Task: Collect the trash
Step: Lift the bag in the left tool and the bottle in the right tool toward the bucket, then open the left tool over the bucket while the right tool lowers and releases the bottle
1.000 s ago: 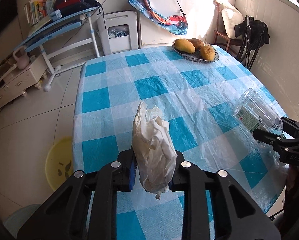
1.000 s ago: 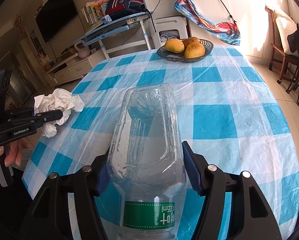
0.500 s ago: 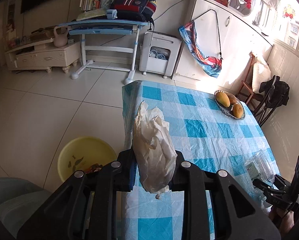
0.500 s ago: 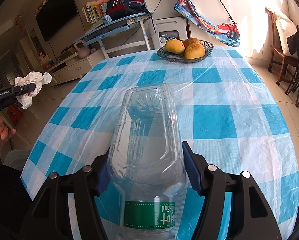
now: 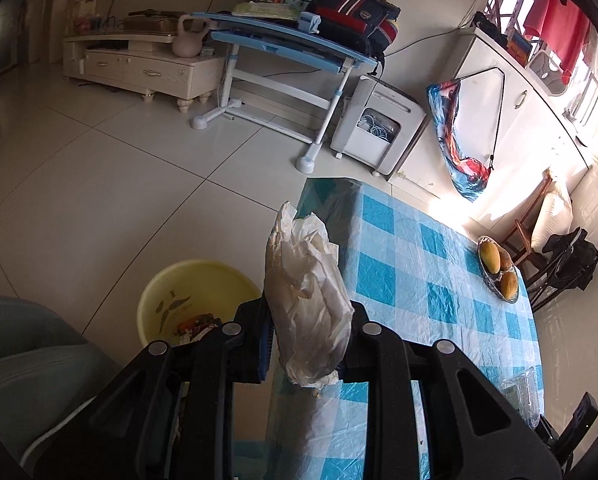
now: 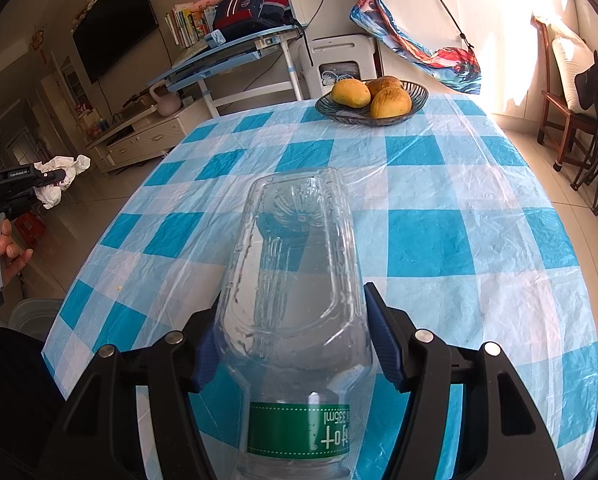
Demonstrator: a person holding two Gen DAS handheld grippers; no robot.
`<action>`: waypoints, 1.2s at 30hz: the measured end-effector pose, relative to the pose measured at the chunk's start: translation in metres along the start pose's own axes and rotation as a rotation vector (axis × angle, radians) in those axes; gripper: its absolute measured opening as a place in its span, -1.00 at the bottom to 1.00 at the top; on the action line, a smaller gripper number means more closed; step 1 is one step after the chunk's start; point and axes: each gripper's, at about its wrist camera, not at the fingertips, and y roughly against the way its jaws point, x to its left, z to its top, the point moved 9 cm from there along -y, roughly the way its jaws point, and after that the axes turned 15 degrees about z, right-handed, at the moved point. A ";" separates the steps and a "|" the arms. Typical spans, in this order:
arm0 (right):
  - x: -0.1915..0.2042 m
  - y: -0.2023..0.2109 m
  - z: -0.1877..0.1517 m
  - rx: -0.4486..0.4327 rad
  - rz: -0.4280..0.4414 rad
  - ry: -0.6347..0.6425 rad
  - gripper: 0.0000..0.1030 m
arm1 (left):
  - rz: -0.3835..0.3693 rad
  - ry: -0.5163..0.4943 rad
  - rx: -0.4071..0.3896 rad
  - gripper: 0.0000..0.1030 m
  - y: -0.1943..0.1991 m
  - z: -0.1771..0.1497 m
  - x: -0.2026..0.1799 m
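A crumpled white paper wad (image 5: 305, 300) is clamped in my left gripper (image 5: 306, 340), which is shut on it and held out past the left edge of the table. Below and to its left on the floor stands a yellow basin (image 5: 191, 300) with scraps inside. In the right wrist view the same wad (image 6: 59, 184) shows small at the far left, in the left gripper (image 6: 57, 176) held by a hand (image 6: 7, 244). My right gripper (image 6: 291, 336) is shut on an empty clear plastic bottle (image 6: 295, 280) with a green label, over the checked tablecloth (image 6: 439, 208).
A bowl of mangoes (image 6: 373, 100) sits at the table's far end. A grey bin (image 5: 27, 368) stands beside the yellow basin. A blue desk (image 5: 291, 48), a white appliance (image 5: 375, 128) and a chair (image 6: 567, 112) ring the table. The bottle (image 5: 521, 392) also shows at the table's corner.
My left gripper has swung left off the table with the paper wad and rolled; the yellow basin now lies below it. The right gripper and bottle have not moved.
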 end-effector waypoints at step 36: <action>0.002 -0.004 -0.002 0.014 0.080 -0.026 0.14 | 0.227 0.240 -0.004 0.57 -0.036 0.030 0.072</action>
